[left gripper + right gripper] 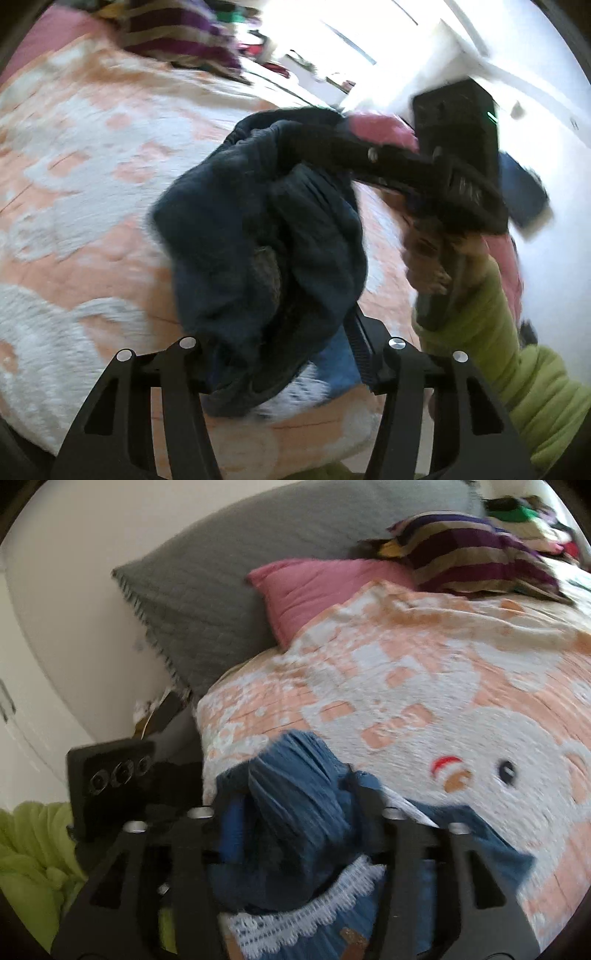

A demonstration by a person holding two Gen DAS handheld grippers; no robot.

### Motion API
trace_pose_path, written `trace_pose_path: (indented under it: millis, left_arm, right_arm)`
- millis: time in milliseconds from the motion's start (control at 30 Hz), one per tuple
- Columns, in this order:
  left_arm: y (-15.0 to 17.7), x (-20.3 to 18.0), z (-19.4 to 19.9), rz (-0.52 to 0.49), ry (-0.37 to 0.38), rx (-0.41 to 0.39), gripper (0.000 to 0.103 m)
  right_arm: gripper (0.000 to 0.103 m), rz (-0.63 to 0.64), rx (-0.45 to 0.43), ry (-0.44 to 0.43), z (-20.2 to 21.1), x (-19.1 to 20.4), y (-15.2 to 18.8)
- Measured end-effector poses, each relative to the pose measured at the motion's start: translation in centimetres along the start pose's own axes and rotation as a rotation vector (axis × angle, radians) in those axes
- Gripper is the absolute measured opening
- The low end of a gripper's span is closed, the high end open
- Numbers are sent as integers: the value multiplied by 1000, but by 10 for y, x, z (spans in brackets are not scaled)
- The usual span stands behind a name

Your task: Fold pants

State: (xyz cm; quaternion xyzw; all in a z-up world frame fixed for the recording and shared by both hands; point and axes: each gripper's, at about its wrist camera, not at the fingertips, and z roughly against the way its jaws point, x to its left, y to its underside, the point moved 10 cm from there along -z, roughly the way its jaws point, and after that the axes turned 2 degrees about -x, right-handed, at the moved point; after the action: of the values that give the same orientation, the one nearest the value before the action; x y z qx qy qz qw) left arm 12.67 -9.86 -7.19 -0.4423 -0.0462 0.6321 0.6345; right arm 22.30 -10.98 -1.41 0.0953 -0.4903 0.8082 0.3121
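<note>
Pants (266,229) of dark blue fabric hang bunched in mid-air above a bed, gathered into a crumpled mass rather than spread flat. Both views are blurred.

In the left wrist view, the bundle fills the space between the two black fingers of the left gripper (291,354) and rises away from them, toward the far side of the bed. Its upper end meets the right gripper (332,144), which reaches in from the right edge of that view, carried by a hand (432,258) in a lime green sleeve (498,332). So the cloth's long axis runs from the left gripper up to the right one, with both ends gathered and the middle sagging.

In the right wrist view, blue cloth with a white lace trim (306,904) sits between the right gripper's fingers. Whether either pair of pads truly presses on the fabric cannot be told through the blur; the jaws stand fairly wide with cloth bunched in the gap.

Below lies the bedspread (424,686), peach and white, with a cartoon face toward the bed's near edge. A grey pillow (229,576), a pink pillow (317,583) and a striped cushion (472,565) sit at the head end.

Judging from this, folding has hardly begun: the pants likely need laying out flat on the open bedspread first, and both grippers are equally close to them.
</note>
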Motion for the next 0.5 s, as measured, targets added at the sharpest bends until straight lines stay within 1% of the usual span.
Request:
trace_pose_path:
  millis: [33, 67, 100, 167, 200, 233, 300, 333, 400, 433, 500]
  left_arm:
    - [4, -7, -3, -25, 7, 13, 64]
    - [10, -14, -7, -51, 11, 25, 66]
    - [17, -17, -8, -68, 15, 36, 68]
    - [27, -23, -15, -96, 20, 66, 68]
    - [28, -24, -23, -105, 10, 83, 72]
    - [28, -23, -29, -117, -5, 94, 74]
    - [35, -19, -36, -139, -36, 110, 74]
    - [39, -20, -34, -140, -39, 112, 74]
    - [40, -14, -35, -141, -48, 123, 74]
    - [42, -15, -34, -141, -47, 123, 74]
    - [45, -16, -37, -143, -42, 120, 74]
  right_arm:
    - [74, -15, -14, 31, 7, -9, 3]
    - [74, -31, -24, 64, 15, -18, 10]
    - [74, -44, -28, 107, 24, -27, 19]
    - [74, -54, -20, 156, 32, -36, 38]
    - [74, -60, -16, 164, 34, -37, 45]
    - [74, -68, -6, 171, 33, -39, 52]
    - [74, -78, 34, 198, 26, -42, 71]
    - [74, -75, 50, 223, 24, -46, 78]
    - [74, -71, 100, 325, 19, -63, 97]
    - [74, -81, 119, 356, 17, -70, 104]
    - [74, -125, 112, 348, 17, -75, 109]
